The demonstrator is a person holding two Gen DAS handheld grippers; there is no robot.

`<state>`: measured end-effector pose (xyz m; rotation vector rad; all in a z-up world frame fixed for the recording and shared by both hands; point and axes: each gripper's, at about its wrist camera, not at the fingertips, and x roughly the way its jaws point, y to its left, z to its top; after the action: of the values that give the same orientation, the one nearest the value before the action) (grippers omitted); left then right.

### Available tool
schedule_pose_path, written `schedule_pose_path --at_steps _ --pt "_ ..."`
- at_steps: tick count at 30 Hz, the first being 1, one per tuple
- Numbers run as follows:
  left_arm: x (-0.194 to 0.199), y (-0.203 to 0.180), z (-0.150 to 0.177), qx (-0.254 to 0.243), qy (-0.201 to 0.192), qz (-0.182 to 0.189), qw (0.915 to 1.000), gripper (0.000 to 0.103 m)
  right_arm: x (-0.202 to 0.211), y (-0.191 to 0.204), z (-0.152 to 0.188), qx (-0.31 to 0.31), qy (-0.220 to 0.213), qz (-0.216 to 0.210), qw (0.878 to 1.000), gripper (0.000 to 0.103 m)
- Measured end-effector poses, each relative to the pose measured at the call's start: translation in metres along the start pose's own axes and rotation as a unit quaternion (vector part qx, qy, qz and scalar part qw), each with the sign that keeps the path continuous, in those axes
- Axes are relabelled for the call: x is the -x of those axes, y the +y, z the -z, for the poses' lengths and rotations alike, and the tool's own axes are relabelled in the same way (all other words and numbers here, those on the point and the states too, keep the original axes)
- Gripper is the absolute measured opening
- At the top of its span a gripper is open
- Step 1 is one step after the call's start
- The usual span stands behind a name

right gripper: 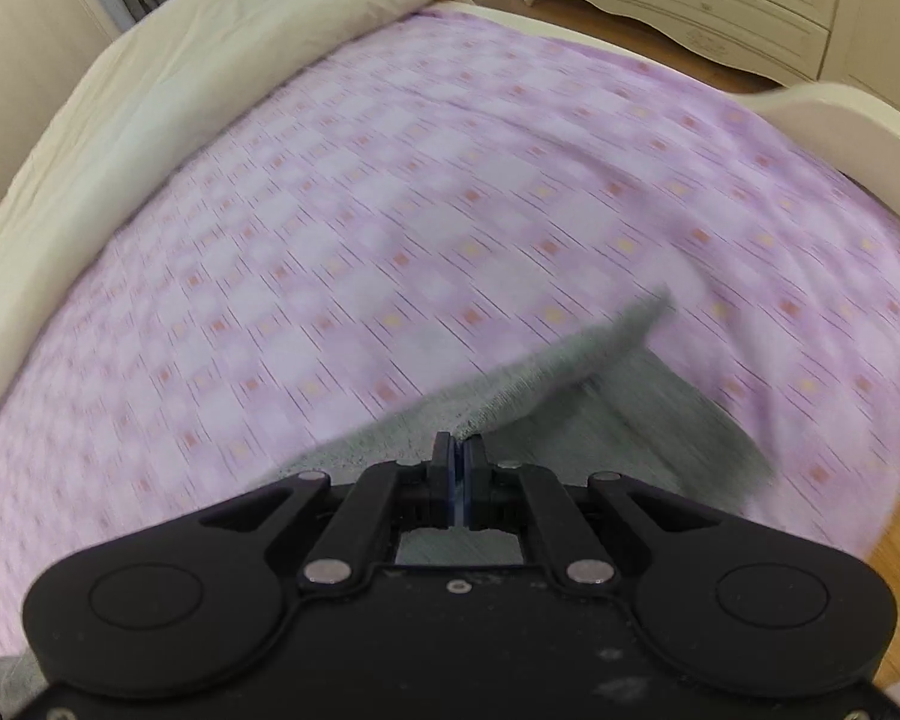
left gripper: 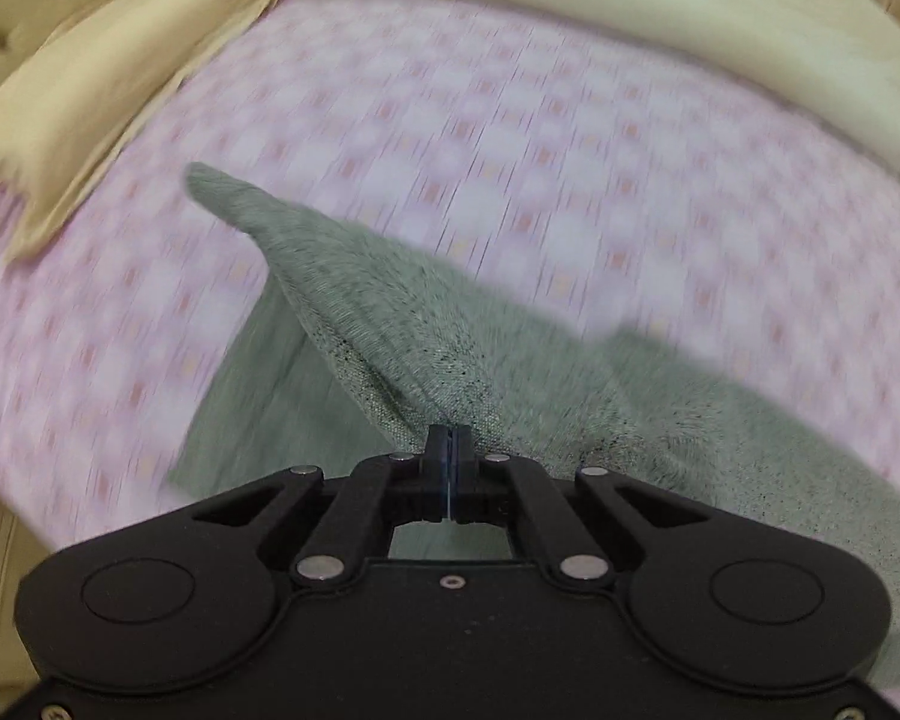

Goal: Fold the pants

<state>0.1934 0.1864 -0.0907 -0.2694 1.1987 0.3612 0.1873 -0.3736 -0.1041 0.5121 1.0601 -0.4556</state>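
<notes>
Both hands have a hold on the grey-green pants [left gripper: 426, 336], which lie on the bed [left gripper: 510, 138] across its lilac checked sheet, with part of the cloth lifted off it. The left hand-held gripper [left gripper: 449, 438] has its jaws pressed together on a ridge of the knit fabric, and from that pinch the cloth runs away from it in a raised fold that tapers to a point up and to the left, towards the cream pillow [left gripper: 90, 96]. More of the pants spread out flat below and to the right of that gripper. The right hand-held gripper [right gripper: 461, 447] is likewise clamped tight on an edge of the pants [right gripper: 570, 372], and there the fabric stretches away up and to the right in a narrow lifted strip, with a flatter grey panel lying on the sheet beneath it. So the garment's long line seems to run crosswise between the two hands, each one gripping an end or edge of the same stretch, and neither looks nearer to the work than the other. My guess is that the next move depends on carrying both pinched edges the same way across the bed, over the part lying flat, keeping the span between them taut so the fold lands straight. A rolled cream duvet [right gripper: 180, 60] lies along the far side, well apart from the pants. The blur makes finer detail hard to tell.
</notes>
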Motion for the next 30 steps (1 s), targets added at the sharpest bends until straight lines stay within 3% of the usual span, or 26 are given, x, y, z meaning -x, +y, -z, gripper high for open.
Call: schedule_pose_path --at_steps 8,12,16,18,20,23,24,25,27,30 --pt "-0.054 0.014 0.064 0.017 0.067 -0.048 0.9964 0.001 -0.031 -0.044 0.049 0.014 0.055 0.025 0.998 0.003" --pt "-0.069 0.013 0.076 -0.002 0.077 -0.078 0.9939 0.001 -0.042 -0.055 0.061 0.034 0.058 0.032 0.997 0.003" --pt "-0.065 0.011 0.086 -0.029 0.083 -0.081 0.9928 0.001 -0.044 -0.061 0.061 0.054 0.056 0.055 0.995 0.001" --pt "-0.055 -0.003 0.088 -0.061 0.087 -0.078 0.9913 0.003 -0.051 -0.069 0.062 0.044 0.077 0.064 0.994 0.006" --pt "-0.037 -0.021 0.088 -0.091 0.059 -0.059 0.9923 0.004 -0.049 -0.077 0.063 0.033 0.075 0.066 0.994 0.006" --pt "-0.017 -0.063 0.081 -0.156 0.014 -0.010 0.9875 0.011 -0.034 -0.081 0.058 0.021 0.035 0.061 0.997 0.012" --pt "-0.013 -0.082 0.077 -0.180 0.002 0.012 0.9837 0.011 -0.029 -0.083 0.055 0.015 0.021 0.058 0.998 0.020" --pt "-0.013 -0.099 0.073 -0.197 -0.006 0.032 0.9799 0.011 -0.026 -0.084 0.052 0.010 0.008 0.058 0.998 0.022" --pt "-0.016 -0.138 0.068 -0.230 -0.009 0.077 0.9701 0.011 -0.023 -0.086 0.044 0.001 -0.013 0.063 0.998 0.022" --pt "-0.026 -0.195 0.067 -0.271 0.005 0.115 0.9558 0.011 -0.020 -0.095 0.039 -0.019 -0.034 0.064 0.997 0.023"
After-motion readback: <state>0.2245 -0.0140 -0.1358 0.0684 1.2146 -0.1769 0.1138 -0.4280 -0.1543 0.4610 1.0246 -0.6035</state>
